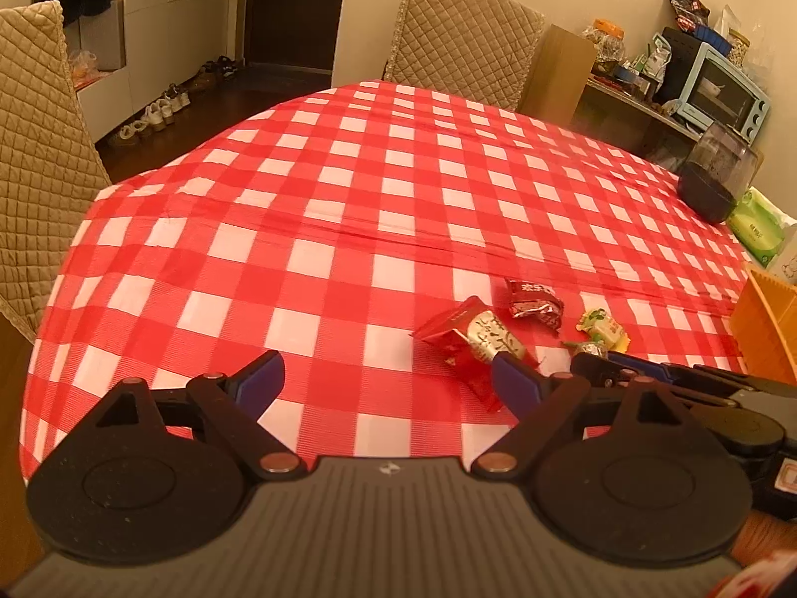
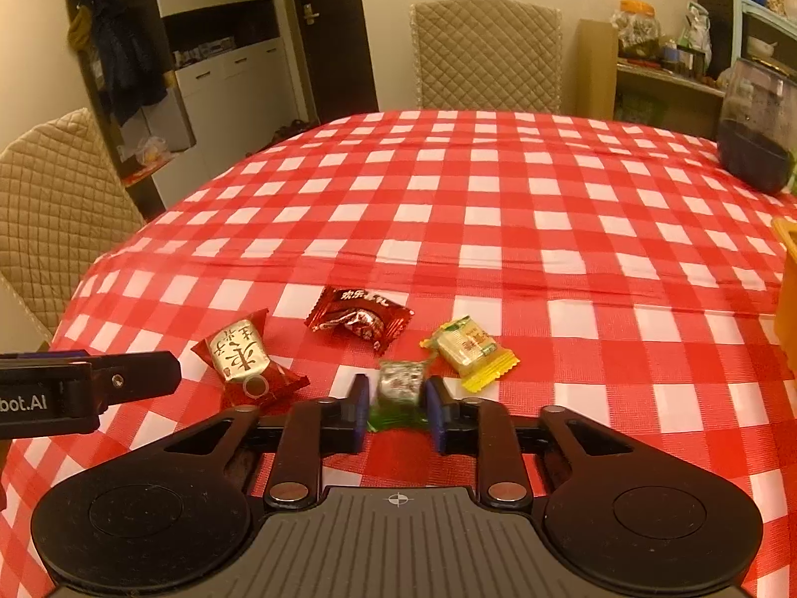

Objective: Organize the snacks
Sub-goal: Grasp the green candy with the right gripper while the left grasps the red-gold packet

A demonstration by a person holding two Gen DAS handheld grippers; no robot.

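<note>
Table: we see a table under a red-and-white checked plastic cloth (image 2: 448, 189); the snacks lie in a loose row near its near edge.
Right gripper (image 2: 397, 411): we read the jaws as closed on the small silver-and-green foil-wrapped candy (image 2: 398, 383), blue pads pressed against both its sides; the candy is at cloth level, its green wrapper tail below the pads.
Left gripper (image 1: 386, 378): we note the jaws open wide over bare cloth, gripping nothing; its right finger (image 1: 518, 383) is at the edge of the red wrapper.
Red-and-gold candy with large characters on its wrapper (image 2: 246, 361): on the cloth, left of the gripped candy, just beside the left gripper.
Dark red foil candy packet (image 2: 361, 319): slightly further in from the near edge, between the two neighbours, apart from both.
Yellow-and-green wrapped biscuit (image 2: 470, 349): right of the gripped candy, near it; contact we cannot tell.
Orange box (image 1: 767, 319): at the right edge.
Dark-lidded clear jar (image 2: 757, 139): towards the far right corner.
</note>
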